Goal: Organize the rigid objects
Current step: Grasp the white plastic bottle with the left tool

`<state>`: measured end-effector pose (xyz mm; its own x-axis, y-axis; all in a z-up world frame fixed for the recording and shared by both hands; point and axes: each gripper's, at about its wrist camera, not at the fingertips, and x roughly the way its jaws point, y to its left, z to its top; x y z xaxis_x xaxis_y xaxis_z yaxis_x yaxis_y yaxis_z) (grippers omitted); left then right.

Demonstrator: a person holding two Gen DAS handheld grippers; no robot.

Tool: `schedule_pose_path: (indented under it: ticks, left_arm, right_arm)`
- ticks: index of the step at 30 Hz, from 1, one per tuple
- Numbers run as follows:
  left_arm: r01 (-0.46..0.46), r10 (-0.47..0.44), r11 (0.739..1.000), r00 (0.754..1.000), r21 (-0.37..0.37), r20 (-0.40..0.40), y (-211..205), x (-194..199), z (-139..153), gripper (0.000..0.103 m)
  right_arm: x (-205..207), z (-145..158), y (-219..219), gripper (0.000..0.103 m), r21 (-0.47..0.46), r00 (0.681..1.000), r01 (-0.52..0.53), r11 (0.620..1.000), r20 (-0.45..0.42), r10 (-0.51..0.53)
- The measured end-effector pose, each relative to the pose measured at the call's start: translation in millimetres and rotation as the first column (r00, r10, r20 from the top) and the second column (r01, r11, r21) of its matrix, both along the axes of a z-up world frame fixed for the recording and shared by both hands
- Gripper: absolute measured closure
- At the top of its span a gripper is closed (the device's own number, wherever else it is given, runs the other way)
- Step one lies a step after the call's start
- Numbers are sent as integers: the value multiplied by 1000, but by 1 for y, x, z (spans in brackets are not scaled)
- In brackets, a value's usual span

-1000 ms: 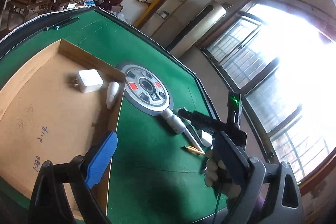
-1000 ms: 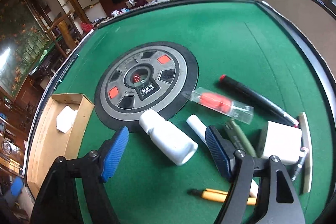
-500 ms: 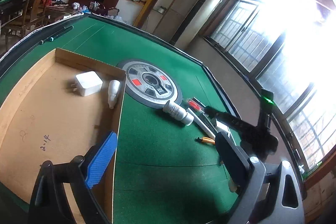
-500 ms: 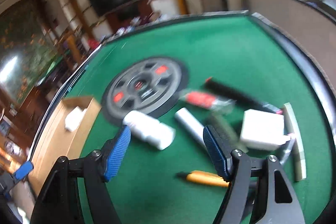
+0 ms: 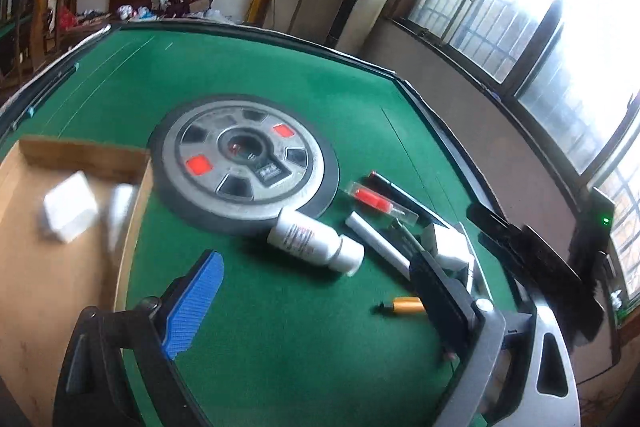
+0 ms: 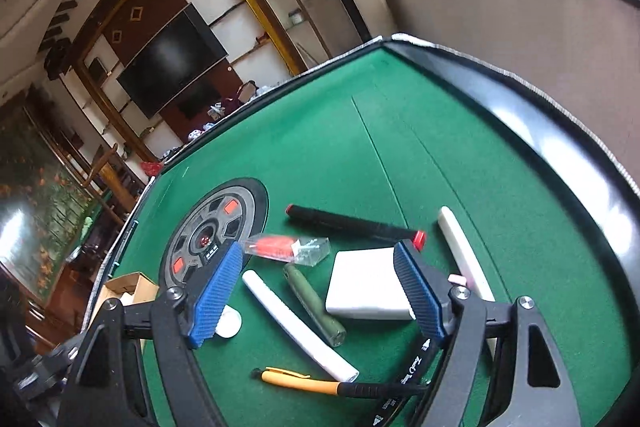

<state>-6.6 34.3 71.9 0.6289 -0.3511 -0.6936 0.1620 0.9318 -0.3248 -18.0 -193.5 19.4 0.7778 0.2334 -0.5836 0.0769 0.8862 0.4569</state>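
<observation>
A: How do the two tools stand?

B: The right gripper (image 6: 318, 295) hangs above the green table (image 6: 460, 187) and its jaws are opening. Between the blue pads lie a white stick (image 6: 298, 323), a green tube (image 6: 314, 303) and a white block (image 6: 368, 285), but no pad touches them. The left gripper (image 5: 312, 311) is wide apart with nothing held.

A: Where are the other objects?

B: In the right view, a black marker (image 6: 352, 223) lies at twelve o'clock from the block, a bagged red piece (image 6: 286, 247) at ten o'clock, and an orange pen (image 6: 298, 379) at seven o'clock. In the left view, a white bottle (image 5: 314, 241) lies at five o'clock from the round hub (image 5: 244, 167). The cardboard box (image 5: 52, 307) at nine o'clock holds two blurred white things.
</observation>
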Motion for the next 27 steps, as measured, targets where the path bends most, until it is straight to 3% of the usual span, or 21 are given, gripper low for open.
schedule_pose_path:
  ticks: [3,6,11,16,19,22,24,27]
  left_arm:
    - [98,-101,987,995,125,21,-32,40,-5,7]
    - [195,-191,963,981,188,-41,-52,70,-26,7]
    - [309,-292,949,936,58,-195,-52,74,-61,8]
    - [434,-414,899,888,65,-198,-56,31,-59,12]
    - [442,-426,890,894,110,-139,-56,11,-46,12]
    - [426,-423,865,903,265,-72,-70,0,-38,12]
    - [428,-427,843,901,327,-77,-81,3,-43,12]
    - [396,-399,832,914,389,-77,-93,9,-53,12]
  right_arm:
    - [0,-1,-3,26,15,1000,-5,1000,-6,5]
    - [0,0,1,26,1,1000,-12,1000,-6,12]
    - [-3,3,1,25,-7,1000,-19,1000,3,19]
    - [-2,2,3,25,-12,1000,-22,1000,-7,22]
    - [-2,1,1,25,-9,1000,-13,1000,-9,13]
    - [0,0,-3,25,-5,1000,-1,1000,-11,1]
    - [0,-1,-3,25,-8,1000,1,1000,-16,-1]
    - [1,-2,-2,25,-14,1000,-4,1000,-18,4]
